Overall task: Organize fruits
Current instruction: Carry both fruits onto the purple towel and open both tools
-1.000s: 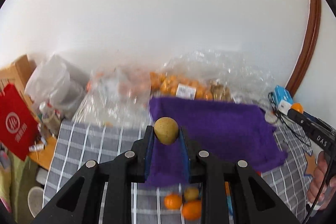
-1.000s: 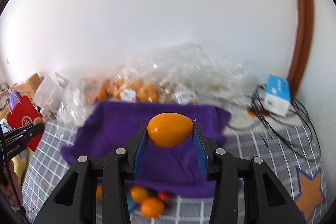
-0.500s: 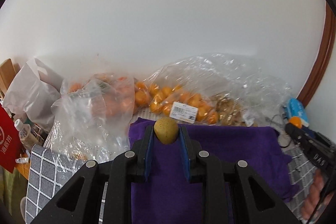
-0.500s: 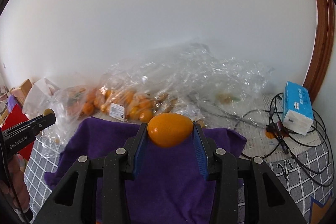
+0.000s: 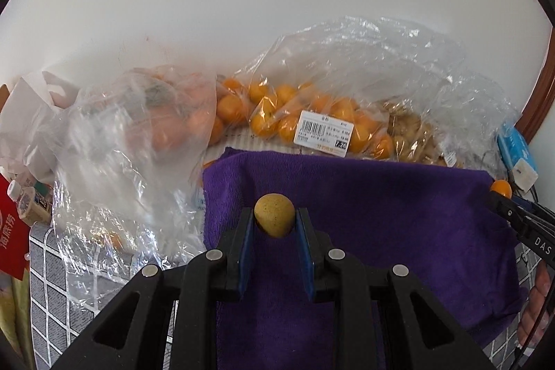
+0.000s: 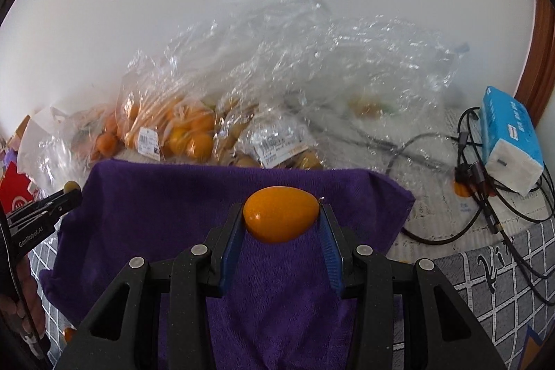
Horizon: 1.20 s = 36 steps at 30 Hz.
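My left gripper is shut on a small round yellow-brown fruit, held over the purple towel. My right gripper is shut on a larger oval orange fruit, also over the purple towel. In the left wrist view the right gripper shows at the right edge with the orange fruit at its tip. In the right wrist view the left gripper shows at the left edge with its small fruit. Clear plastic bags of oranges lie behind the towel.
A crumpled clear bag lies left of the towel. A blue tissue pack and black cables sit at the right. A red paper bag stands at the far left. The white wall rises behind the bags. A grey checked cloth covers the table.
Both grippers have moved forward and down toward the bags, each still holding its fruit. The loose fruits at the towel's near edge have dropped out of sight.
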Each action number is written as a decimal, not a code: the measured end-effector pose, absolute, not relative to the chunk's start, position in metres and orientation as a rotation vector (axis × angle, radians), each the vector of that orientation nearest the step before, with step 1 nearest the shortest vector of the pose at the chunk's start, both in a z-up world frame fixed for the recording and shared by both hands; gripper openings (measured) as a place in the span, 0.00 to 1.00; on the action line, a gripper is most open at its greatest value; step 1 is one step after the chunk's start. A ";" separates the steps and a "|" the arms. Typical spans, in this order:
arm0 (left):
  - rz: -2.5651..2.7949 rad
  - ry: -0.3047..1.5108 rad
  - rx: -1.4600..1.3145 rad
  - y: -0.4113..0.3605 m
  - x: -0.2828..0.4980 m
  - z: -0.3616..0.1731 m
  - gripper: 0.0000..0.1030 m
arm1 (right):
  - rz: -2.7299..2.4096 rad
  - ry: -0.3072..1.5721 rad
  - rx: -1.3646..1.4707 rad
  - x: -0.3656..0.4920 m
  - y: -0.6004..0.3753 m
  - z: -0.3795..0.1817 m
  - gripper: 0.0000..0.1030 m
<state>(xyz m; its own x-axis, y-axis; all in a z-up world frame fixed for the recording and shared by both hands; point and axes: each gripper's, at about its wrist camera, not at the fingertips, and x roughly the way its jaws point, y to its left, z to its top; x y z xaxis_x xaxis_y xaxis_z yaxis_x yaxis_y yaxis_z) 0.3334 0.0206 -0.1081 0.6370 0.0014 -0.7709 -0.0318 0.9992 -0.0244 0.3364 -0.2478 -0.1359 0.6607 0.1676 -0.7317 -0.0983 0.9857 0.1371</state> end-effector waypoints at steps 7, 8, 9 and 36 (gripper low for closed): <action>0.029 0.918 -0.044 0.020 0.339 -0.119 0.22 | 0.144 0.911 0.038 0.343 -0.241 -0.154 0.41; 0.033 0.924 -0.045 0.020 0.340 -0.121 0.22 | 0.145 0.924 0.033 0.344 -0.240 -0.157 0.41; 0.036 0.930 -0.046 0.020 0.341 -0.122 0.22 | 0.145 0.930 0.030 0.345 -0.239 -0.159 0.41; 0.026 1.015 -0.011 0.006 0.349 -0.147 0.32 | 0.126 0.878 0.006 0.329 -0.228 -0.141 0.64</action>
<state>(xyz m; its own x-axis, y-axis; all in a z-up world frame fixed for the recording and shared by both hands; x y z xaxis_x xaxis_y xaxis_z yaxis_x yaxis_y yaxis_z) 0.3487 0.0062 -0.1467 0.5276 0.0167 -0.8493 -0.0266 0.9996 0.0031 0.3290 -0.2279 -0.1414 0.6320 0.1125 -0.7668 -0.1073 0.9926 0.0573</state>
